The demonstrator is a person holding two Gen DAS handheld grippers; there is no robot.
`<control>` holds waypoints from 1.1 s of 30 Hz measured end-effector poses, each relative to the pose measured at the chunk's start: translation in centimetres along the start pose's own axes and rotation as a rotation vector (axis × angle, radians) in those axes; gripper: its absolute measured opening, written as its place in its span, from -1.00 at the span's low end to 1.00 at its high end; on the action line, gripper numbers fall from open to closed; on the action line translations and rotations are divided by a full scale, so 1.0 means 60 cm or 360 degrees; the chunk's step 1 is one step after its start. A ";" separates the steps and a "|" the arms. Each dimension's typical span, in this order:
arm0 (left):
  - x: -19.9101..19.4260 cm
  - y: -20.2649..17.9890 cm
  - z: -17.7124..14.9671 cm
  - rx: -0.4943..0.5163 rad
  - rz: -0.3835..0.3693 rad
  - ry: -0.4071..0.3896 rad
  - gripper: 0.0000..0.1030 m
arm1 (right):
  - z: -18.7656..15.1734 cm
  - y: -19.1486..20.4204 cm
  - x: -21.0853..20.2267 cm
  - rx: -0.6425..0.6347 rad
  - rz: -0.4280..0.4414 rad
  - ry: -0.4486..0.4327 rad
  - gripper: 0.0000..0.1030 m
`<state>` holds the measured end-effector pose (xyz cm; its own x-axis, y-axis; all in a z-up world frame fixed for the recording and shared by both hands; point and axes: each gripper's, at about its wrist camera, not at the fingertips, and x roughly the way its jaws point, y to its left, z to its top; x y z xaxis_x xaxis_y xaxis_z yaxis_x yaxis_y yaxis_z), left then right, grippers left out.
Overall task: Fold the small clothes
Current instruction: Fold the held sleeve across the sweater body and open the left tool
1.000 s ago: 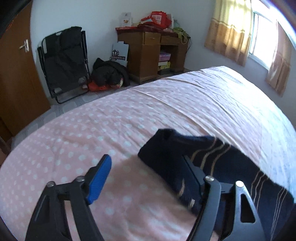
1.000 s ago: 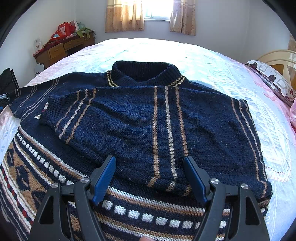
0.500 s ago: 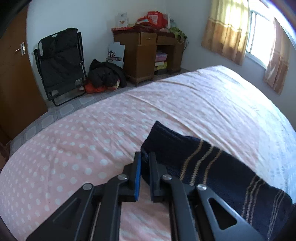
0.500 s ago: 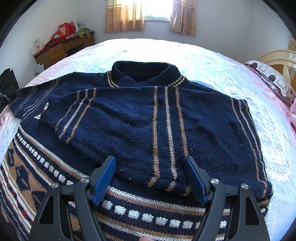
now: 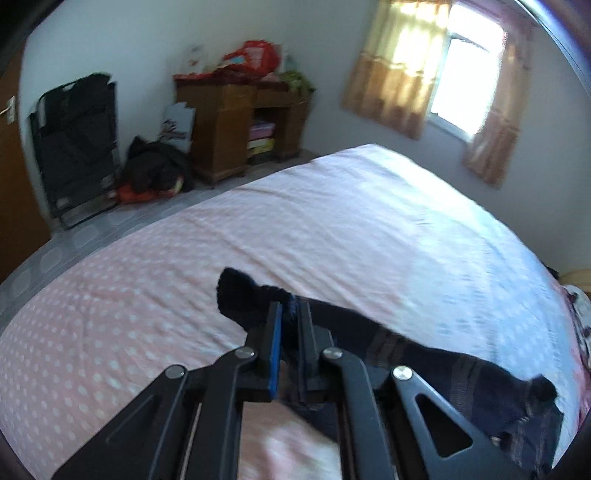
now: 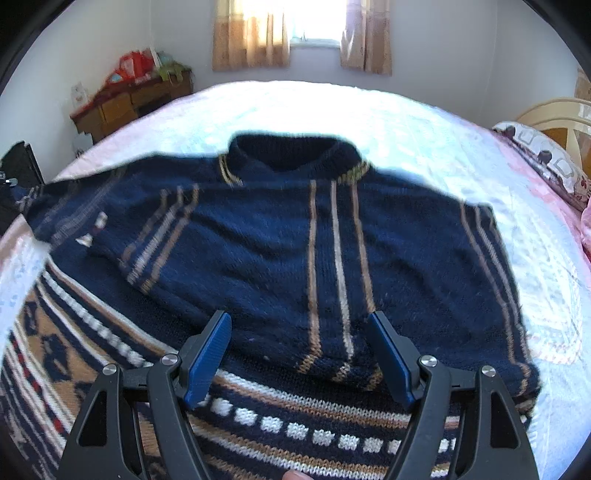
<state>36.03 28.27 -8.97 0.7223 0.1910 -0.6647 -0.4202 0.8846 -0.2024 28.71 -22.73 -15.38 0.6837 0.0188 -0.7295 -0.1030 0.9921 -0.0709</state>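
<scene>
A navy knit sweater (image 6: 280,240) with tan and white stripes lies on the bed, one sleeve folded across its chest. My right gripper (image 6: 299,354) is open and empty, hovering over the folded sleeve's cuff near the patterned hem. In the left wrist view my left gripper (image 5: 290,314) is shut on the cuff of the other sleeve (image 5: 243,295) and holds it lifted off the pink dotted bedspread (image 5: 110,332). The sleeve trails right toward the sweater body (image 5: 498,384).
A wooden desk (image 5: 236,125) with clutter on top, a black folding chair (image 5: 74,147) and a dark bundle on the floor stand beyond the bed's far edge. A curtained window (image 6: 314,29) is behind the bed. A pillow (image 6: 546,158) lies at the right.
My left gripper closed on the sleeve cuff and has lifted it off the bed, moving up and right. The sweater's left sleeve shifts in the right wrist view; the right gripper stays open.
</scene>
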 end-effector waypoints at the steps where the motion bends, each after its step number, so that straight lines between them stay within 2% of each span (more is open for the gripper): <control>1: -0.010 -0.014 -0.001 0.0013 -0.0032 -0.0009 -0.86 | 0.003 0.003 -0.015 -0.0014 0.0008 -0.0044 0.48; 4: -0.041 -0.064 -0.006 0.0041 -0.0141 -0.0032 -0.86 | 0.015 0.014 -0.059 -0.0056 0.0055 -0.0139 0.48; 7: -0.065 -0.112 -0.013 0.0037 -0.0239 -0.0027 -0.86 | 0.018 0.014 -0.095 -0.0049 0.0120 -0.0173 0.48; 12: -0.093 -0.198 -0.035 0.0048 -0.0426 0.0011 -0.86 | -0.016 -0.021 -0.145 0.0142 0.0264 -0.0208 0.48; 23: -0.157 -0.390 -0.097 0.0217 -0.0703 0.0074 -0.86 | -0.102 -0.101 -0.243 0.0306 0.0272 -0.0293 0.48; 27: -0.175 -0.459 -0.137 0.0289 -0.0784 0.0118 -0.86 | -0.126 -0.125 -0.249 0.0360 0.0258 -0.0309 0.48; 33: -0.181 -0.547 -0.193 0.0383 -0.0840 0.0206 -0.86 | -0.157 -0.151 -0.244 0.0465 0.0299 -0.0305 0.48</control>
<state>35.63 -7.76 -3.43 0.7206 -0.3412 -0.6036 0.1252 0.9203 -0.3707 12.86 -33.13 -10.47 0.7977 0.1989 -0.5693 -0.0481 0.9620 0.2687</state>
